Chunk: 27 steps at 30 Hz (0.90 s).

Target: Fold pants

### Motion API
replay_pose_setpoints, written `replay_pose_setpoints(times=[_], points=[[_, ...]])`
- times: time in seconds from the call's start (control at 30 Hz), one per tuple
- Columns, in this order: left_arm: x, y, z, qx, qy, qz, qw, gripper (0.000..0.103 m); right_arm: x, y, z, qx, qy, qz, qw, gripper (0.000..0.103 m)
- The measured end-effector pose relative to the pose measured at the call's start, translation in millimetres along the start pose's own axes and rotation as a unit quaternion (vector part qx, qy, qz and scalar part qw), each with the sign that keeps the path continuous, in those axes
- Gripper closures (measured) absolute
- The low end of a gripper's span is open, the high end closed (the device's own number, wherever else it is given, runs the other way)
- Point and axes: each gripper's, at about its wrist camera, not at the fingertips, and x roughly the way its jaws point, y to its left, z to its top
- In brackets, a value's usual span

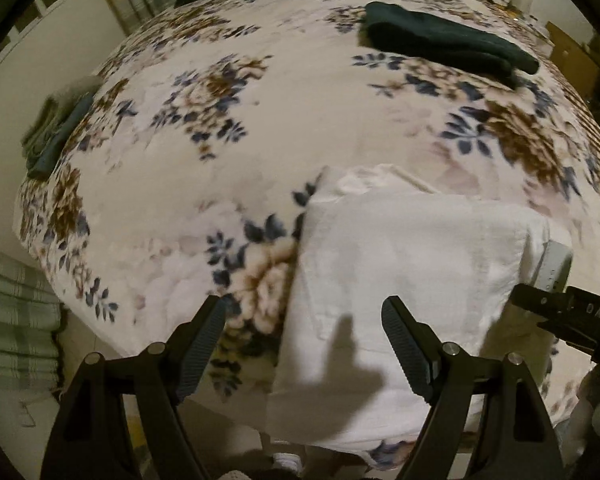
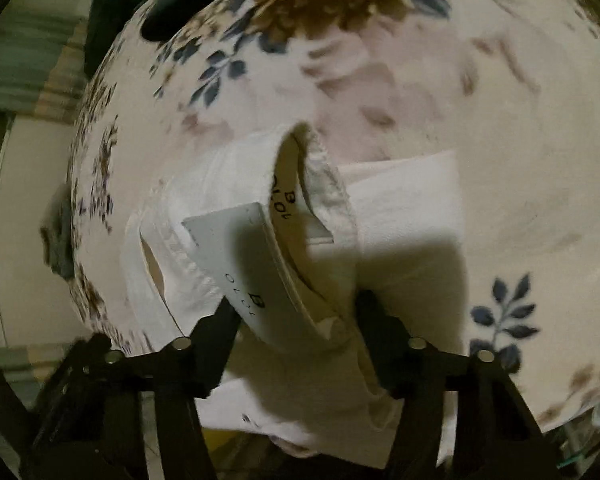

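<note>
White pants (image 1: 400, 264), folded into a block, lie at the near edge of a bed covered by a floral blanket (image 1: 204, 128). The left hand-held gripper (image 1: 304, 344) hovers spread above the pants' left edge, holding nothing. The right hand-held gripper (image 2: 296, 332) has the waistband (image 2: 256, 264) between its fingers (whether they truly pinch it, I cannot tell). A dark garment (image 1: 444, 40) lies toward the far edge.
</note>
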Motion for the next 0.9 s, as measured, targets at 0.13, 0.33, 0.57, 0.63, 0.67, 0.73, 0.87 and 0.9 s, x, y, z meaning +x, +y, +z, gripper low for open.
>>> replay_pose_setpoints(times=[0.13, 0.33, 0.57, 0.63, 0.67, 0.73, 0.87, 0.9], points=[[2.7, 14.7, -2.5, -0.024, 0.007, -0.011, 0.9996, 0.024, -8.5, 11.4, -12.5, -0.030, -0.028, -0.007, 0.999, 0.078], [-1.6, 36.6, -0.6, -0.052, 0.010, -0.035, 0.9980, 0.024, -62.3, 17.1, -35.6, -0.055, -0.071, -0.021, 0.996, 0.090], [6.1, 25.1, 9.4, -0.052, 0.020, -0.085, 0.9948, 0.024, -131.2, -50.4, -43.0, 0.014, -0.110, -0.046, 0.993, 0.093], [14.3, 10.5, 13.1, -0.035, 0.022, -0.098, 0.9943, 0.024, -129.0, -65.6, -41.3, 0.013, -0.095, -0.047, 0.994, 0.093], [18.6, 5.0, 14.5, -0.026, 0.024, -0.097, 0.9946, 0.024, -121.3, -74.3, -38.8, 0.020, -0.072, -0.037, 0.997, 0.092], [31.6, -8.9, 16.6, -0.003, 0.031, -0.096, 0.9949, 0.024, -101.3, -87.0, -30.9, 0.031, -0.016, -0.022, 0.999, 0.085], [51.5, -26.9, 15.6, 0.028, 0.048, -0.091, 0.9943, 0.024, -101.9, -99.7, -23.7, 0.050, -0.024, 0.003, 0.998, 0.038], [52.2, -28.3, 15.6, 0.030, 0.047, -0.091, 0.9942, 0.024, -102.1, -103.3, -22.8, 0.056, -0.030, 0.020, 0.998, 0.018]])
